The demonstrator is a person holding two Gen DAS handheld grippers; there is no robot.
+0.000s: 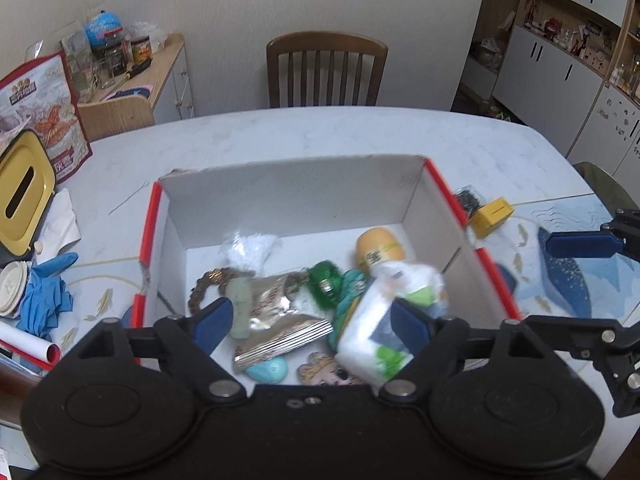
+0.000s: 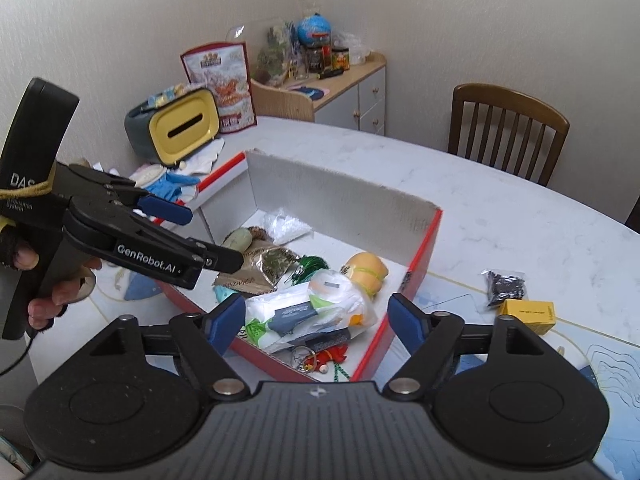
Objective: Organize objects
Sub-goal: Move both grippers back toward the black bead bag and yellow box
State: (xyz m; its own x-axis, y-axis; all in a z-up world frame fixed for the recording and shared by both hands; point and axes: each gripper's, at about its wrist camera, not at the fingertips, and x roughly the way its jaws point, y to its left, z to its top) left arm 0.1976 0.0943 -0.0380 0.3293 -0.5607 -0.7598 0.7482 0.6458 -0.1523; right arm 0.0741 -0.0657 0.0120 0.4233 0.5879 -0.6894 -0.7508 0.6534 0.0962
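Your left gripper (image 1: pixel 310 322) hangs spread over the red-edged cardboard box (image 1: pixel 280 184), where the white tissue pack (image 1: pixel 376 328) lies (blurred here, sharper from the right wrist). Your right gripper (image 2: pixel 318 320) gapes too; only its camera shows your hand (image 2: pixel 48 300).

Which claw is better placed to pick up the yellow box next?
Probably the right claw: open, and on the same side of the carton as the yellow box. The left claw hangs open over the carton.
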